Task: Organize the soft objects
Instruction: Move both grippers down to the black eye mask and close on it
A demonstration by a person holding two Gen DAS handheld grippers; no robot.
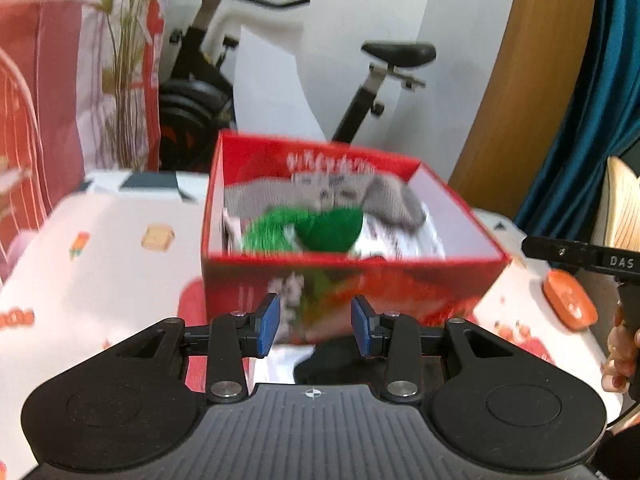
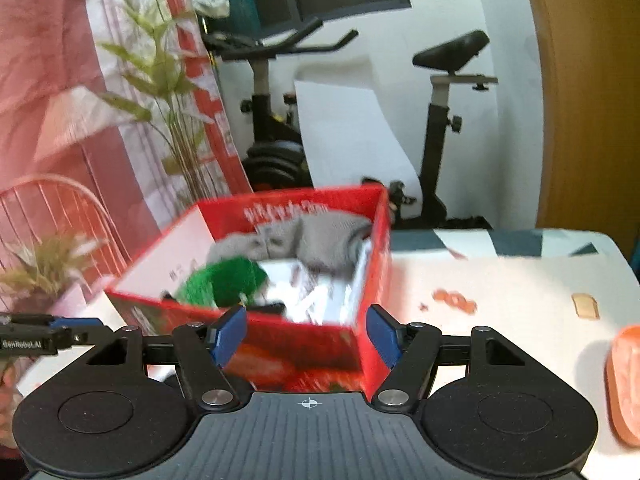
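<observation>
**A:** What is in front of the left claw (image 1: 315,325)?

**B:** A red box (image 1: 348,276), just ahead of its blue pads (image 1: 267,325) on a white printed tablecloth (image 1: 104,264). The jaws stand partly apart with nothing between them — it is released, holding nothing. The picture is blurred.

**A:** And what is in the box?

**B:** Soft things: a green fuzzy item (image 1: 316,229) nearest the claw, a grey knit piece (image 1: 384,196) beyond it towards the far wall, and something white with dark marks under both. I cannot tell exactly what each one is.

**A:** The right claw (image 2: 306,336)?

**B:** Also released and empty, its jaws set wider. The same box sits just ahead of it, a little to its left, with one corner pointing at it. Further to its right lies an orange item (image 2: 624,384) on the cloth, well apart from the box.

**A:** Which step is this, do you think?

**B:** Several soft things are already boxed and both claws are empty, so it looks like the gap between a drop and the next pick-up.

**A:** What does the next move need?

**B:** Probably turning the right claw towards the orange item — if it is soft — and opening wide enough to take it across its narrow side. A dark shape below the left claw, near the box foot, may be another candidate; it is too hidden to say.
</observation>
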